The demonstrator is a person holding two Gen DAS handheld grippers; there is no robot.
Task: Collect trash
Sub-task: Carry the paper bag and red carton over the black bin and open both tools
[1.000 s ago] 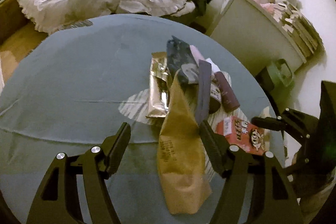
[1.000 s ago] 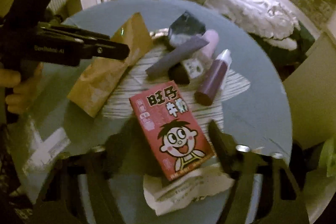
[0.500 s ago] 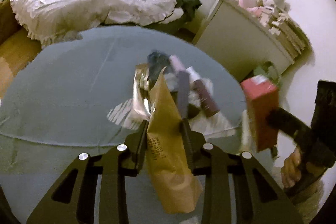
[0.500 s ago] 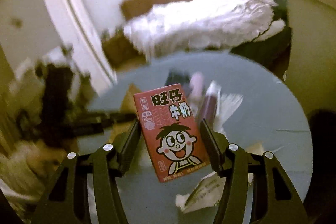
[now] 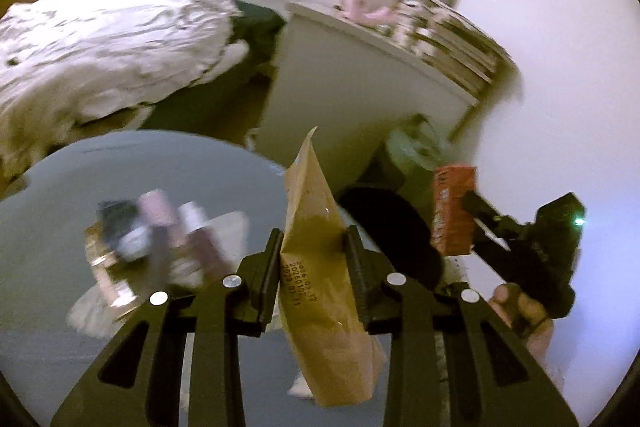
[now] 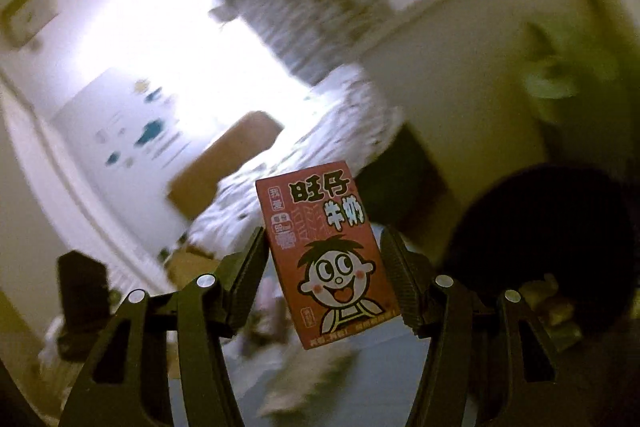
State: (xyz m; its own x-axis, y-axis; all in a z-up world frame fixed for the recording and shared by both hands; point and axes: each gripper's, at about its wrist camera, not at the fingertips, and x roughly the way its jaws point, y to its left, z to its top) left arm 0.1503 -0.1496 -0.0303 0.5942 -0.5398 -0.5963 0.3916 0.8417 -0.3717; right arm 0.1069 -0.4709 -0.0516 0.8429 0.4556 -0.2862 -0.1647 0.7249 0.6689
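Bedroom clutter frames a round grey surface [image 5: 60, 195]. Left gripper [image 5: 314, 251] jaws are clamped on an upright brown pouch [image 5: 320, 267]; right gripper [image 6: 326, 267] jaws pinch a red milk carton [image 6: 328, 251], nearer the dark bin [image 5: 384, 223] between them.

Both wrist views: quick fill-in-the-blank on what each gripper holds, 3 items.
1. The left gripper is shut on a tan ____.
2. The right gripper is shut on a ____ milk carton.
3. On the carton's front is a cartoon ____.
Missing words: pouch; red; face.
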